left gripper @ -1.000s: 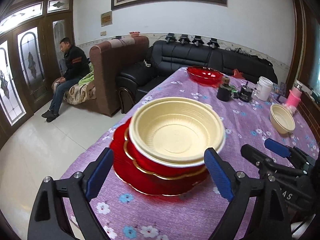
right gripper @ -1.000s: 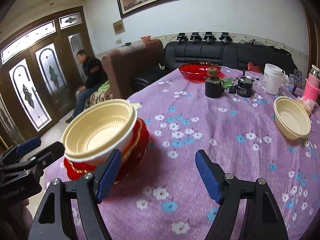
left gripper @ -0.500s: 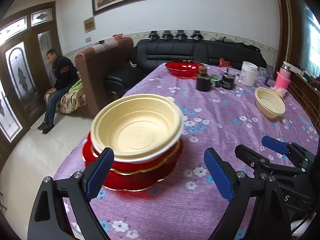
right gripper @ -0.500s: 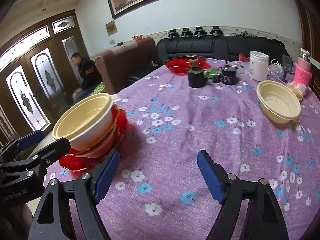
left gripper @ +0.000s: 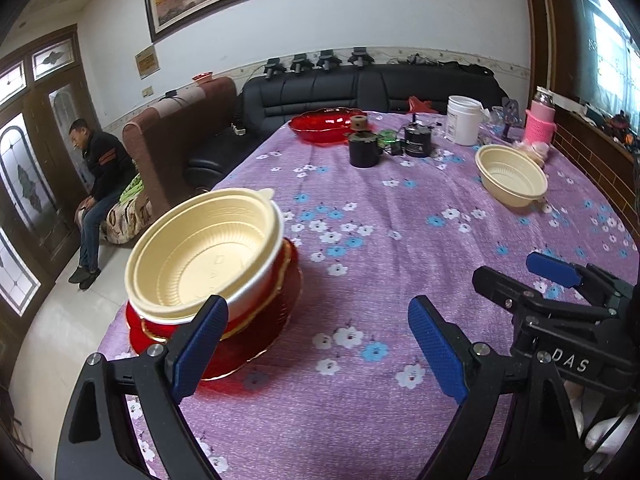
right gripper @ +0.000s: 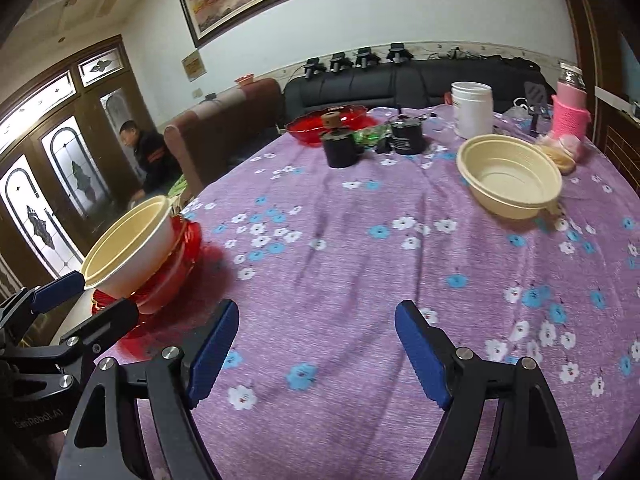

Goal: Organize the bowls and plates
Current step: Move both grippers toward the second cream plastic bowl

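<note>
Cream plastic, thin-walled and ribbed, the loose bowl [right gripper: 510, 178] likely handles as light, slightly flexible and slick; grip it at the rim, one finger inside the wall. It sits on the bench [right gripper: 360, 264] far right, well apart from both tools. A matching stacked bowl [left gripper: 204, 248] rests on red plates [left gripper: 256, 320] at the near left edge, just beside the left tool [left gripper: 312, 350]. Left tool: fingers spread, empty. Right tool [right gripper: 316, 352]: fingers spread, empty, above bare cloth.

A cream bowl [left gripper: 204, 248] sits nested atop stacked red plates [left gripper: 256, 320]; another cream bowl [left gripper: 512, 180] stands upright, well apart.
</note>
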`<state>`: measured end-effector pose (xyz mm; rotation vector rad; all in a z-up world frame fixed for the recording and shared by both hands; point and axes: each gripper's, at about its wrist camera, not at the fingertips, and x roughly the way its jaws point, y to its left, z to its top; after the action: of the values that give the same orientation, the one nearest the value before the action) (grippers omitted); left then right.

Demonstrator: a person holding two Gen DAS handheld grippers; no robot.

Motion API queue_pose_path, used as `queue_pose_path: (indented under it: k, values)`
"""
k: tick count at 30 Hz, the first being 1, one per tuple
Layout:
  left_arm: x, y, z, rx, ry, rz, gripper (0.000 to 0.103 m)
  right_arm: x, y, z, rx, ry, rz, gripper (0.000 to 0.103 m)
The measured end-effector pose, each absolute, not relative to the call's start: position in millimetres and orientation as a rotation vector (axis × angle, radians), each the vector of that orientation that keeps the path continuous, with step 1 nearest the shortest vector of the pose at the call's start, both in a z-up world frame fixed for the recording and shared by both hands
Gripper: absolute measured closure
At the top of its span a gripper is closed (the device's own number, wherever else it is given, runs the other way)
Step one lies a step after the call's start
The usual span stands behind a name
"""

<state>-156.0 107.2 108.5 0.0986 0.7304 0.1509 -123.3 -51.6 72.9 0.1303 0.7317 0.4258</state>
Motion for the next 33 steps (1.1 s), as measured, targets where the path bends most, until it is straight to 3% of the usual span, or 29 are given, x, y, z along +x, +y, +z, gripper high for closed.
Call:
queue_pose_path:
  k: [14,26,33]
  values:
    - [-150,75,104,0.165,0.753,0.100,0.012,-124,-92,72,0.169,0.739,0.371,0.019]
    - [-152,76,114,0.157,0.764,0.061,0.012,-129,-133,107,0.166,0.676,0.280,0.018]
    - [-154,92,178,0.141,0.722,-0.026,0.012,-123,-148,157,0.180,0.645,0.278,0.018]
